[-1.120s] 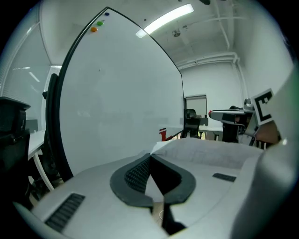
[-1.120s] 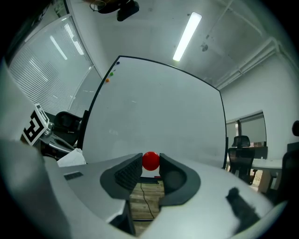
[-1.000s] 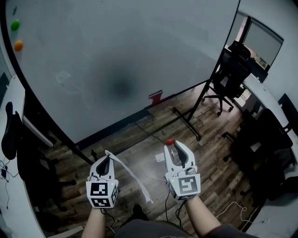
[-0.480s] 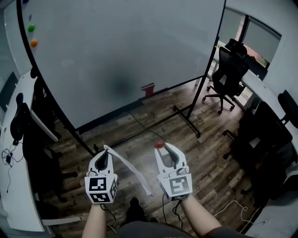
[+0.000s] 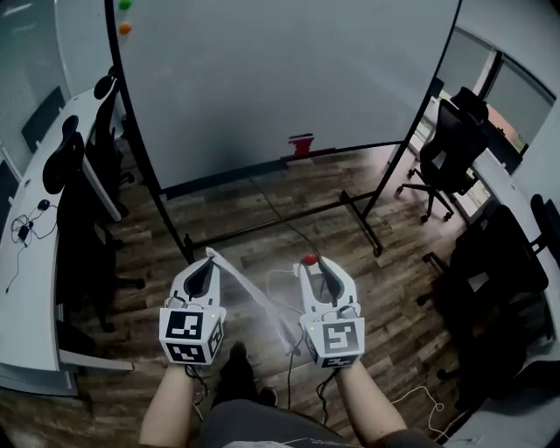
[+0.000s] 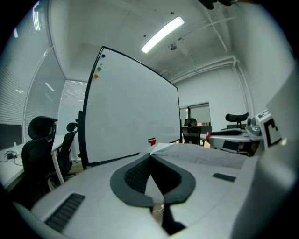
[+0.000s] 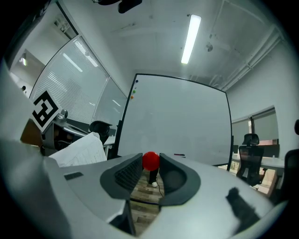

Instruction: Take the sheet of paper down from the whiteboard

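Observation:
The whiteboard point(image 5: 289, 79) stands ahead on a black wheeled frame, with no sheet on it. My left gripper point(image 5: 208, 255) is shut on a corner of the white sheet of paper point(image 5: 258, 302), which trails down and to the right between my two hands. In the left gripper view the paper point(image 6: 205, 156) leaves the shut jaws to the right. My right gripper point(image 5: 312, 260) is shut on a small red ball magnet point(image 5: 309, 259), which the right gripper view shows as the magnet point(image 7: 150, 160) pinched at the fingertips. Both grippers are well back from the board.
A green magnet point(image 5: 125, 4) and an orange magnet point(image 5: 125, 28) sit at the board's upper left, and a red object point(image 5: 301, 143) on its lower rail. Black office chairs point(image 5: 451, 144) and desks point(image 5: 26, 289) line both sides. A cable point(image 5: 289, 229) runs over the wooden floor.
Both hands have drawn back from the whiteboard, which now looks farther off and more upright. The left still holds the paper and the right the red magnet.

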Motion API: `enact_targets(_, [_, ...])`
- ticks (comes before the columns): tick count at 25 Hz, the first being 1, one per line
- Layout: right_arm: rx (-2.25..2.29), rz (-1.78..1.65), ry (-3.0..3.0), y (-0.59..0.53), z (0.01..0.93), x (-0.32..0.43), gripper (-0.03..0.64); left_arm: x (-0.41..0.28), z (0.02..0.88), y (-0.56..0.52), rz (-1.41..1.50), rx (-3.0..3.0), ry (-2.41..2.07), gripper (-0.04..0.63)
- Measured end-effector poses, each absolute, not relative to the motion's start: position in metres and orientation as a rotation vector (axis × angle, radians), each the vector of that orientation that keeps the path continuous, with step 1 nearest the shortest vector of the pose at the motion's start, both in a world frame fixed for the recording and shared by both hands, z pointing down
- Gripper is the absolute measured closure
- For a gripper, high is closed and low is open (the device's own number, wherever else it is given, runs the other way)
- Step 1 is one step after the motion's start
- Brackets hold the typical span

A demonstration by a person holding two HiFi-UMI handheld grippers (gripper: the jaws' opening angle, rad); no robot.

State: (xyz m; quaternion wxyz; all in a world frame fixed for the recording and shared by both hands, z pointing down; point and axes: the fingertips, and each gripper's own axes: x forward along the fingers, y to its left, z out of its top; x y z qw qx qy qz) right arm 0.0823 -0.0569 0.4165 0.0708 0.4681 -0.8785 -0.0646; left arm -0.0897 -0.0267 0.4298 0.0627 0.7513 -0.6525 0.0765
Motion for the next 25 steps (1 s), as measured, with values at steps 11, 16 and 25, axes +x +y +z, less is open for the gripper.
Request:
enact_targets(11, [1.366,-0.181,-2.655,-0.021,0.423,0.087,0.5,-0.078,0.436,0.015,0.205,2.227,-1.989,0.583])
enact_targets(16, [1.349,-0.183,-2.659,-0.013,0.424,0.083,0.502,-0.08,0.435,0.022,0.205,2.216,-1.994,0.583])
enact_targets(25, [1.342,-0.161,-2.653,-0.007,0.429,0.082,0.502,-0.077,0.441,0.031,0.185,2.203,-1.976,0.583])
